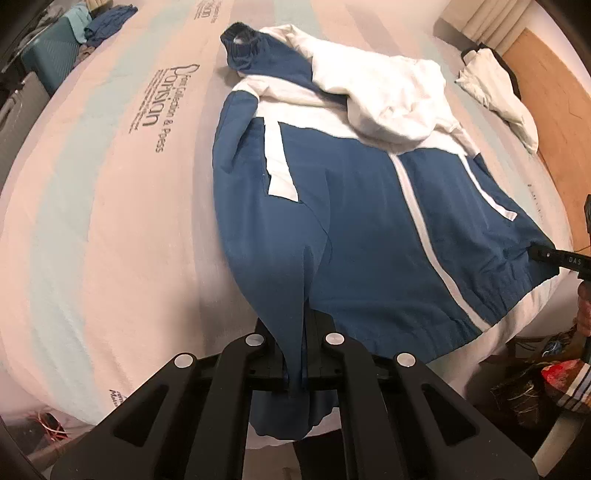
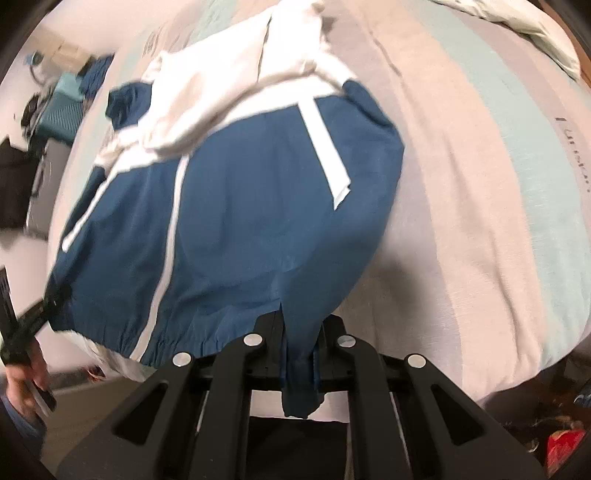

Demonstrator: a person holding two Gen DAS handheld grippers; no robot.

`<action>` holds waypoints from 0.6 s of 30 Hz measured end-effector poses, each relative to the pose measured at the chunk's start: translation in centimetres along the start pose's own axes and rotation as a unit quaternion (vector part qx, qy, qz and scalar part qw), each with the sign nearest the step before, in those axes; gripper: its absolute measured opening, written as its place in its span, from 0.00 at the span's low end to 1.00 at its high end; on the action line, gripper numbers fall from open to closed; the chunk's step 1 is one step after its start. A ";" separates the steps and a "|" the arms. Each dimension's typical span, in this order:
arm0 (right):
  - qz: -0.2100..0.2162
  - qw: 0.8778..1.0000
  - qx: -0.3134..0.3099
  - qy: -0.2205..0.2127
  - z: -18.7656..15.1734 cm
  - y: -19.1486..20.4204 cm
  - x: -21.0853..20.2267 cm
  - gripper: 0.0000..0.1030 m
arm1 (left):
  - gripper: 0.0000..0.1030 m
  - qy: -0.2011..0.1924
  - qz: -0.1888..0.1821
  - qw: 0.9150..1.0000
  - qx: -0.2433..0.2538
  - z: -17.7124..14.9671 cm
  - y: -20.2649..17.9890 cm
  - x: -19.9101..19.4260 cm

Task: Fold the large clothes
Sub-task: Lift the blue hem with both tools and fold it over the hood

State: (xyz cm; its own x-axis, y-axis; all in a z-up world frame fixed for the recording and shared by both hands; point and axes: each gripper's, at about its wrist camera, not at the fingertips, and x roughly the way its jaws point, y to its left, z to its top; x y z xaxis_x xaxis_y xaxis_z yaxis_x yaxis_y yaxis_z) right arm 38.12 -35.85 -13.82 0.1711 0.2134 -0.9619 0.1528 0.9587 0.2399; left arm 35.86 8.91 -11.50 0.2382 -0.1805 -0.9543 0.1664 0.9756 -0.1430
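Observation:
A large blue and white hooded jacket lies spread on the bed, hood at the far end, hem toward me. My left gripper is shut on the jacket's near left hem corner and lifts the blue cloth. My right gripper is shut on the near right hem corner of the jacket. The right gripper also shows at the right edge of the left wrist view, on the hem. The left gripper shows at the left edge of the right wrist view.
The bed sheet is striped pink and pale green with printed text. A white cloth lies at the far right by a wooden headboard. Blue clothes and a teal case sit far left. Clutter lies on the floor.

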 end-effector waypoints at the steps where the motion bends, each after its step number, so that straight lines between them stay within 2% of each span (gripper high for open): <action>1: 0.001 1.000 0.004 -0.003 0.4 -0.1 -0.4 0.07 | 0.02 -0.001 0.000 1.000 -0.003 0.3 0.0 -0.4; 7: 0.036 0.998 0.039 -0.013 2.9 -1.0 -1.3 0.07 | 0.02 -0.011 0.003 1.000 -0.028 3.1 0.7 -1.7; 18: 0.099 0.995 0.015 -0.026 14.4 -1.8 -2.7 0.06 | 0.02 -0.023 0.054 0.998 -0.025 15.3 -1.1 -3.5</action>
State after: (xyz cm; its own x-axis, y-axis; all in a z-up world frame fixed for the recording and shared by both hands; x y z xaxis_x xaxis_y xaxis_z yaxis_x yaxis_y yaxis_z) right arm 51.38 -40.81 -9.73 0.2512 0.3861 -0.8876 0.1408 0.8927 0.4281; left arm 49.50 6.55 -4.00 0.2957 -0.0774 -0.9522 0.0887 0.9946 -0.0533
